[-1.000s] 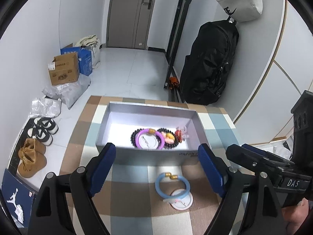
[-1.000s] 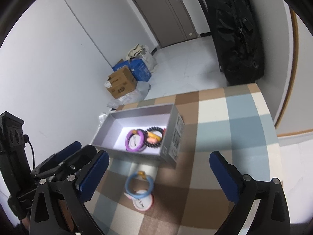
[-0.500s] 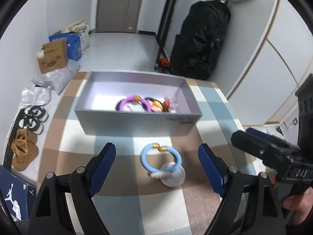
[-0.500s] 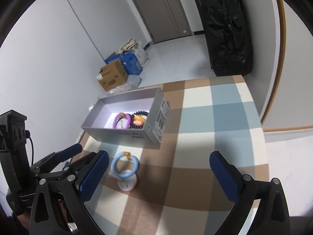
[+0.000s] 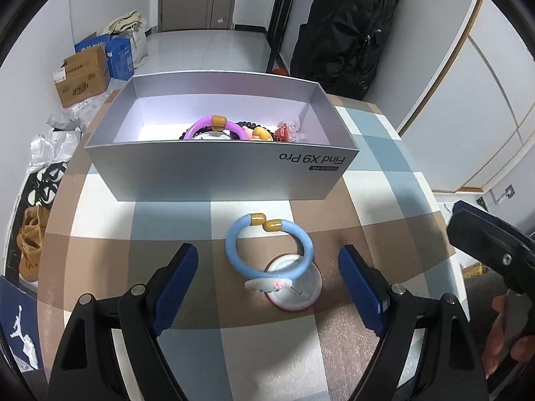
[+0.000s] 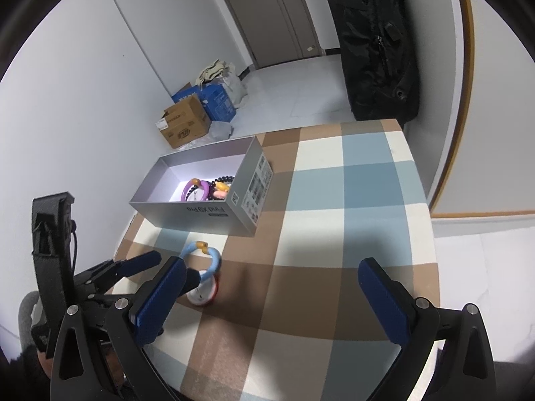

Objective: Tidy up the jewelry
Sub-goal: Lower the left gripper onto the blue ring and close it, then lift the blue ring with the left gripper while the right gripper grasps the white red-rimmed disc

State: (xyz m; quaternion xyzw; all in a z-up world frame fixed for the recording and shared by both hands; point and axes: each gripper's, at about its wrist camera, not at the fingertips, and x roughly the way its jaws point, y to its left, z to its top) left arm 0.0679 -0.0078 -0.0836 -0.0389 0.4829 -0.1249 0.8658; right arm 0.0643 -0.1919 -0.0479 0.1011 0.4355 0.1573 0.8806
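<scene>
Left tool (image 5: 267, 267) hangs wide open, the blue bangle (image 5: 269, 249) dead ahead between its fingers, seemingly propped on a small round case (image 5: 294, 289), right tool (image 6: 271, 292) open, farther off.

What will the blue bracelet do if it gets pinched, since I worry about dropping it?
The blue bracelet looks like a smooth, rigid open ring, so it may slip between pads. It leans on a small round tag, so a nudge could probably slide or drag both.
</scene>
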